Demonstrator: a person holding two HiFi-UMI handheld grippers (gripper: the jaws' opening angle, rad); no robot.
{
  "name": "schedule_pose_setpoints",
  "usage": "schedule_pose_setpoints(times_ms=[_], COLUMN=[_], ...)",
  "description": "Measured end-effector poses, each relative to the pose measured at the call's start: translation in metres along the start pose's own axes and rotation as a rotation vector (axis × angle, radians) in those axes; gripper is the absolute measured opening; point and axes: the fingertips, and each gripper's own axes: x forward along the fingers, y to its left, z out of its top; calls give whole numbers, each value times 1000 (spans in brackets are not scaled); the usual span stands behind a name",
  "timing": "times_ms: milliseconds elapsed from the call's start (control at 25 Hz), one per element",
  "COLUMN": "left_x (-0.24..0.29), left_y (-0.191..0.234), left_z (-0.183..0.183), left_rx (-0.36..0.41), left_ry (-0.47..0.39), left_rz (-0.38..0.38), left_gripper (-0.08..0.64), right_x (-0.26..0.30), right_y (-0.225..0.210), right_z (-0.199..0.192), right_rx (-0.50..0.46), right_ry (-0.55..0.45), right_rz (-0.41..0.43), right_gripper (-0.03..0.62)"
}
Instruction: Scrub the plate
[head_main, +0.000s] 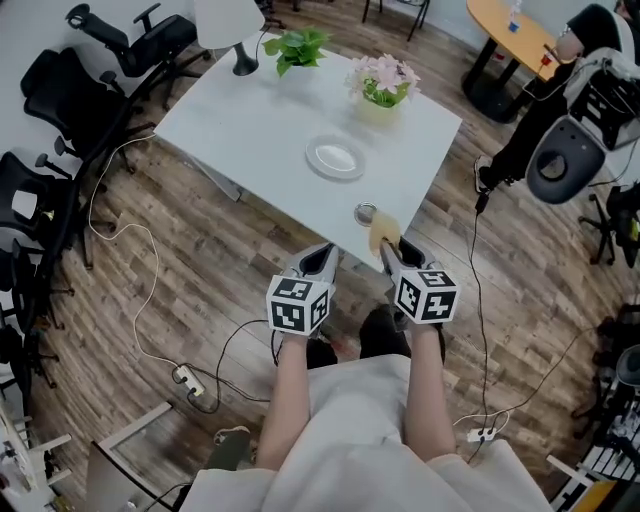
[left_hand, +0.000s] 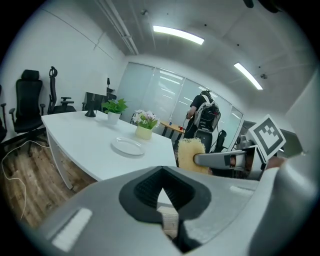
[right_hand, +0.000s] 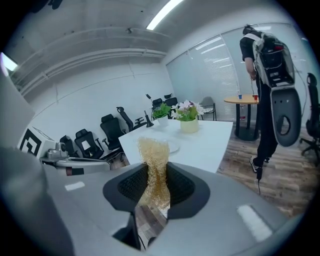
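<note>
Straw-yellow scouring pad (right_hand: 154, 165) sits pinched in my right gripper (head_main: 390, 252); my left gripper (head_main: 318, 262) is closed on nothing. The white plate (head_main: 335, 158) lies on the table (head_main: 250, 110) at twelve o'clock, well apart from both. Scrubbing, I judge, has yet to begin.

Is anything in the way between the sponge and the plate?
Only a small round thing lies on the table near its edge, between the sponge in the right gripper and the plate. It looks low enough to pass over.
</note>
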Motion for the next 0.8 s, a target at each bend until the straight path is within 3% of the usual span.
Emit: schedule_pose_setpoints(times_ms=[440,800], left_x=[13,1], left_y=[-74,-113], left_z=[11,15], left_rx=[-79,-85], left_ry=[-125,-201], left_rz=[268,400], left_gripper=[0,0], right_x=[-35,-59], right_y=[-36,-57], right_z=[11,24], right_rx=[-168,-217], right_ry=[33,-34], right_rz=[190,245], right_gripper=[127,123])
